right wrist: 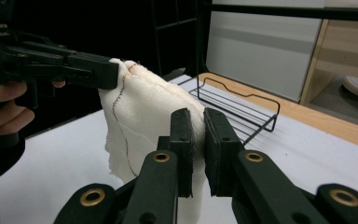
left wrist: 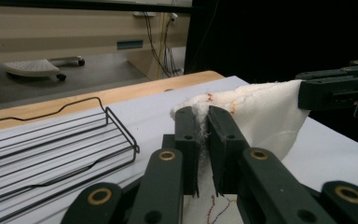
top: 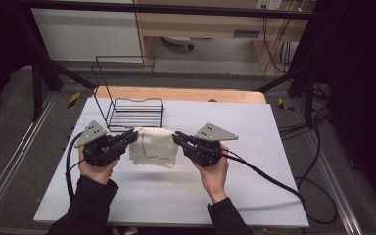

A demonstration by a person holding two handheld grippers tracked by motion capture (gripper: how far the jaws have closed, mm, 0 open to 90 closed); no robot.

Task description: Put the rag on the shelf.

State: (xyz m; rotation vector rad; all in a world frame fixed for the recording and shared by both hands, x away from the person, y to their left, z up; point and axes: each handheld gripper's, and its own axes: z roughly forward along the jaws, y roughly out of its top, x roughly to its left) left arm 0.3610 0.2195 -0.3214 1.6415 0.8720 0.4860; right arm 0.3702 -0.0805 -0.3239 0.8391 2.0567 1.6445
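Two grippers, one cloth, held aloft above the white table.

We log the left gripper [top: 133, 136] and the right gripper [top: 177, 136], each with jaws pressed together on an upper corner of the cream cloth [top: 152, 147], so it hangs spread between them, its lower edge just off the table [top: 254, 147] near the middle, nearer the far edge. We judge the two-corner hold keeps the stitched cloth flat and open, ready for folding or laying down. A black wire rack [top: 134, 114] stands at the far-left corner, just behind the cloth.
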